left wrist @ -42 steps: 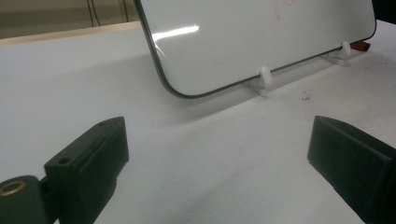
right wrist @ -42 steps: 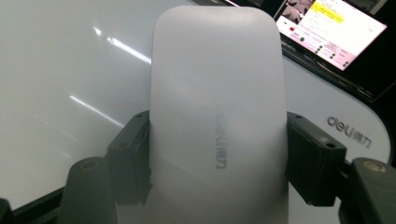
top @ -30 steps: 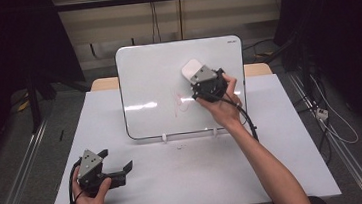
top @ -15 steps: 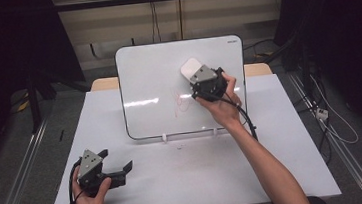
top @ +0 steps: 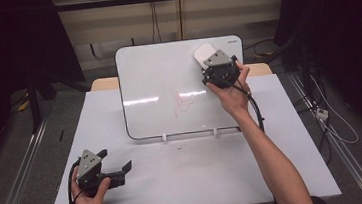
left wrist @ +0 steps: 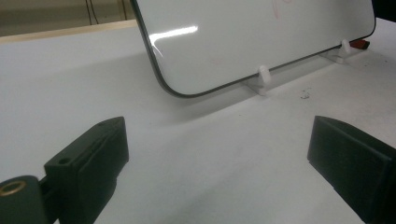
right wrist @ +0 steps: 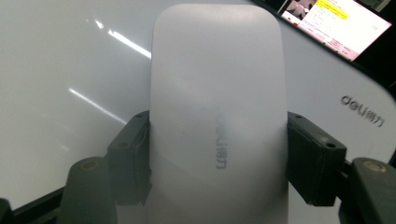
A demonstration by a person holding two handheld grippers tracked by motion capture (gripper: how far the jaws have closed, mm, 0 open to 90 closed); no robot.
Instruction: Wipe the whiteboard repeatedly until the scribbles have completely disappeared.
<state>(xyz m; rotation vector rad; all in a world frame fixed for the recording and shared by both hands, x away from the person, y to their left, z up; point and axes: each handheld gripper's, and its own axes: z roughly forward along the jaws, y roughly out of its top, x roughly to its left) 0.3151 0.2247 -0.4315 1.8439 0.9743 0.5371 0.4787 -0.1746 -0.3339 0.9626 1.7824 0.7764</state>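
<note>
Up at the board's (top: 168, 90) top right corner, high view: right gripper (top: 214, 63) pinches a white eraser (top: 203, 54), which sticks out past the jaws toward upper left, on the board face. Red scribble (top: 183, 103) sits lower, near board centre, apart from eraser. Left gripper (top: 113, 164) rests on table (top: 186, 177) at front left, jaws spread, nothing btwn them.

Left gripper view: jaws wide apart, board w/ clips ahead.

Right gripper view: eraser (right wrist: 217, 116) clamped btwn both pads, lengthwise, extending beyond them.
</note>
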